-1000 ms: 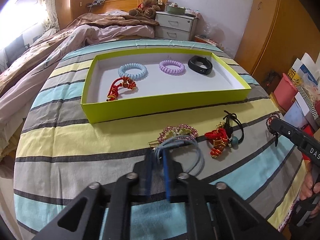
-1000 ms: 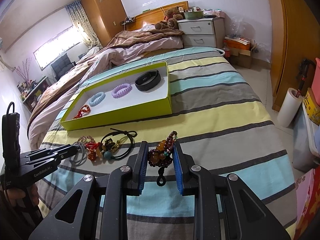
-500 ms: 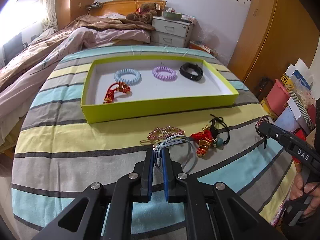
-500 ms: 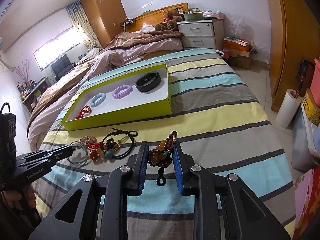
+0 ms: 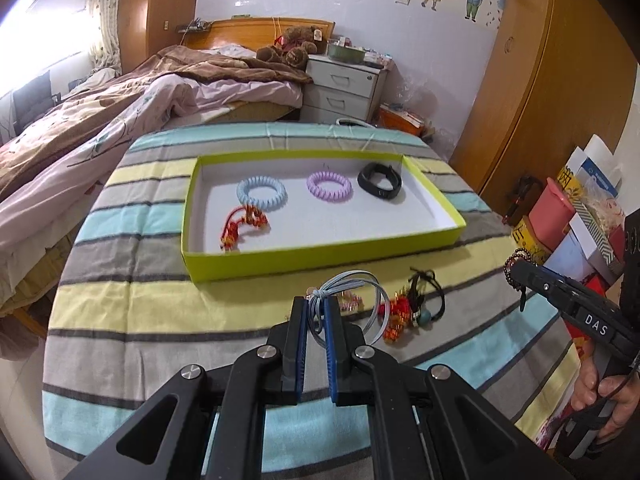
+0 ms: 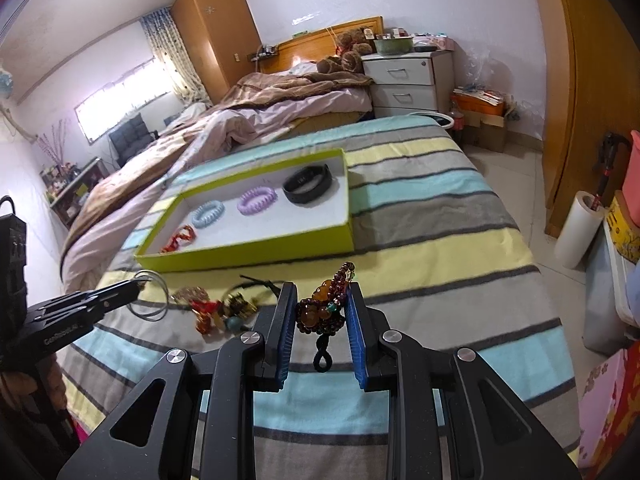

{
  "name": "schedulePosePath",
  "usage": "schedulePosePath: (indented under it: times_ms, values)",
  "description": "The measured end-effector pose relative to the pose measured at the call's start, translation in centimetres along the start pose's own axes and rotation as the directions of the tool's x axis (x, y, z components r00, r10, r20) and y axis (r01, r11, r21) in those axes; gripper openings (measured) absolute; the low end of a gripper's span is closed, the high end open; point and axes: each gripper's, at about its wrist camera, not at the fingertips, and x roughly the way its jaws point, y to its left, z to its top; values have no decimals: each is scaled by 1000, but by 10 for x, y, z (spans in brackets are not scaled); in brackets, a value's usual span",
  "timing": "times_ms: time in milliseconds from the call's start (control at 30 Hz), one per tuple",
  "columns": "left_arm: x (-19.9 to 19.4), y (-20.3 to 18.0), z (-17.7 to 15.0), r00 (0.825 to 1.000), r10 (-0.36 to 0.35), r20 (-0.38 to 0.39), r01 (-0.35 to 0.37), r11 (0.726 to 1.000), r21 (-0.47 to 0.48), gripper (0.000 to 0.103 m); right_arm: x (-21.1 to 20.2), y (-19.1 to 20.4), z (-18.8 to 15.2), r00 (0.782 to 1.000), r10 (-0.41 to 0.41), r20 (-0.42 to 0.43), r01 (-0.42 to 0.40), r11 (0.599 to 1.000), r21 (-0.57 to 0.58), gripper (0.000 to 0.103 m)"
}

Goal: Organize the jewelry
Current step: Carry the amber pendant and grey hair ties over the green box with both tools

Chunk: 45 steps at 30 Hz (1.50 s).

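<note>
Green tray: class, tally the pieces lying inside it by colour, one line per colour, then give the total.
Inside the green tray:
Blue: 1, a coil hair tie
Purple: 1, a coil hair tie
Black: 1, a wristband
Red: 1, a knotted cord bracelet
Total: 4
</note>
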Motion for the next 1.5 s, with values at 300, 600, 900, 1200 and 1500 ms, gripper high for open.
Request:
schedulePosePath:
  times_ms: [300, 600, 900, 1200, 1500]
  values:
    - [8, 3, 34, 1000, -14, 20, 14, 1000, 10, 8, 8, 11, 29, 1000, 9, 10, -9, 999, -43, 25]
    - [41, 8, 69, 1000, -25, 8, 25, 1000, 9, 8, 44, 21, 61, 1000, 13, -21, -15, 995, -99, 25]
    - [87, 19, 87, 997, -52, -49, 51, 998, -25, 8, 93, 23, 77, 996, -5, -89, -7, 990, -143, 25]
    - [123, 26, 88, 993, -50, -108, 46, 998, -34, 8, 126, 27, 76, 987, -14, -159, -16, 983, -185, 25]
    - [131, 24, 85, 990, -57, -129, 53, 998, -34, 8, 135, 27, 71, 982, -33, -185, -5, 979, -206, 25]
